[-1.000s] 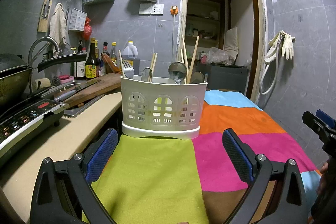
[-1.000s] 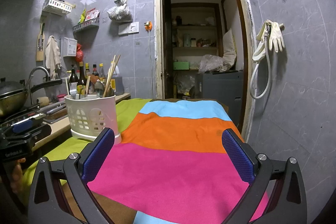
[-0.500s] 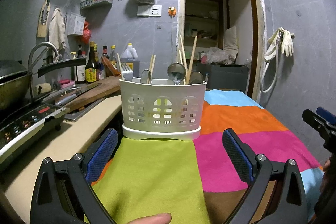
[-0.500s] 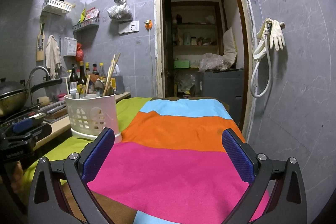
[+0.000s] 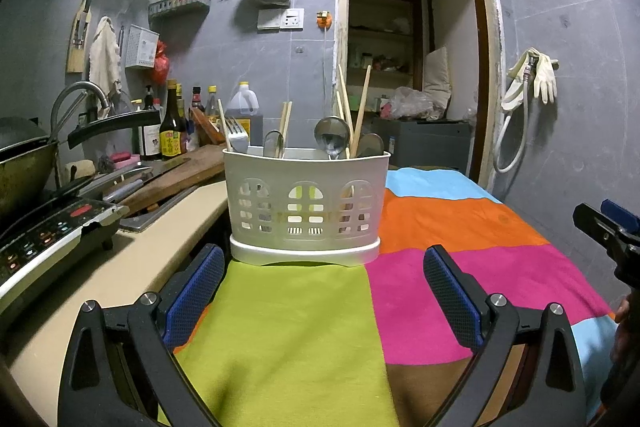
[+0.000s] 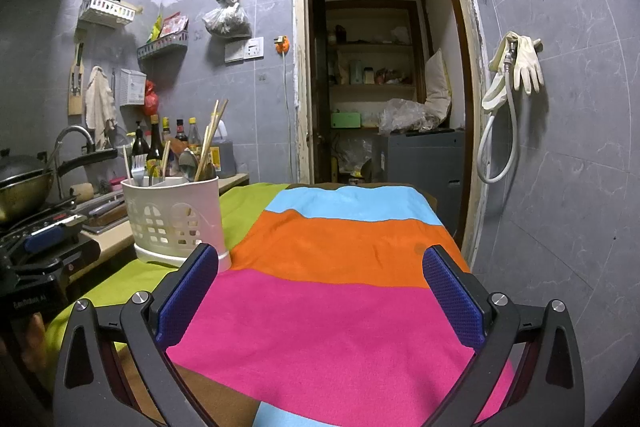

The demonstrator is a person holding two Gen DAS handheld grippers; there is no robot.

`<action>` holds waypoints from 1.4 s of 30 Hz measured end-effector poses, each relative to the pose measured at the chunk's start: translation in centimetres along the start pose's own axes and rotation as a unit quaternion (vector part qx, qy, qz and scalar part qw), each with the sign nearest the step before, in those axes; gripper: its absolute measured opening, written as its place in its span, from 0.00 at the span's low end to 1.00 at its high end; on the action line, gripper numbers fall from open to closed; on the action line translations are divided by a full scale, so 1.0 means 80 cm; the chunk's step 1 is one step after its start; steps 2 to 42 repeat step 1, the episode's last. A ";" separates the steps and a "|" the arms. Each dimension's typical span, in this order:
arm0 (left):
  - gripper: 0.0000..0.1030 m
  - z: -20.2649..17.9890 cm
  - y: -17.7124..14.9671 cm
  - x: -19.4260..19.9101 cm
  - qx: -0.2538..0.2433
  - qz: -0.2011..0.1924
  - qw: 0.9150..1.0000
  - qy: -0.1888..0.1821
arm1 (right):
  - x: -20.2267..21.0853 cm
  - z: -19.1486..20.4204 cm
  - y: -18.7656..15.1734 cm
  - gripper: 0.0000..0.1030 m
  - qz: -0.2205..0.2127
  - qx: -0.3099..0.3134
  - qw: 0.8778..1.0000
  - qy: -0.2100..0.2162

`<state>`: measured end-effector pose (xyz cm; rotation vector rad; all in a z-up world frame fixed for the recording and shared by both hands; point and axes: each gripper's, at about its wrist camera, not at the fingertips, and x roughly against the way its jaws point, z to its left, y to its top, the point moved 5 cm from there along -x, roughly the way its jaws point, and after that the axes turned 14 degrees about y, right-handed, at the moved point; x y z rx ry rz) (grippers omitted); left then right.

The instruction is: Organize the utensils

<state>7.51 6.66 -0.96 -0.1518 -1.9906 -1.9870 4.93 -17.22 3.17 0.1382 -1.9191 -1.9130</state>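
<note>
White basket (image 5: 306, 211) stands upright at centre of the left view, on the green patch of the striped cloth (image 5: 448, 223) over the bench. Fork (image 5: 236, 137), spoons (image 5: 331, 139) and chopsticks (image 5: 362, 107) stand inside. Left tool (image 5: 324, 287) wide open, empty, short of the basket. Right tool (image 6: 320, 287) wide open, empty, over the pink stripe.

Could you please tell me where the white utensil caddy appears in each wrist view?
Left wrist: white utensil caddy stands at centre, straight ahead, on the striped cloth.
Right wrist: caddy stands at left, on the cloth's green edge.
Shared landmark: the doorway, behind.
</note>
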 end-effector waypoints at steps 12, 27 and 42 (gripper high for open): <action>0.95 0.000 0.000 0.000 0.000 0.001 1.000 0.001 | 0.000 0.001 -0.001 1.00 0.001 0.000 1.000 0.000; 0.95 0.000 0.000 0.000 0.000 0.001 1.000 0.001 | 0.000 0.001 -0.001 1.00 0.001 0.000 1.000 0.000; 0.95 0.000 0.000 0.000 0.000 0.001 1.000 0.001 | 0.000 0.001 -0.001 1.00 0.001 0.000 1.000 0.000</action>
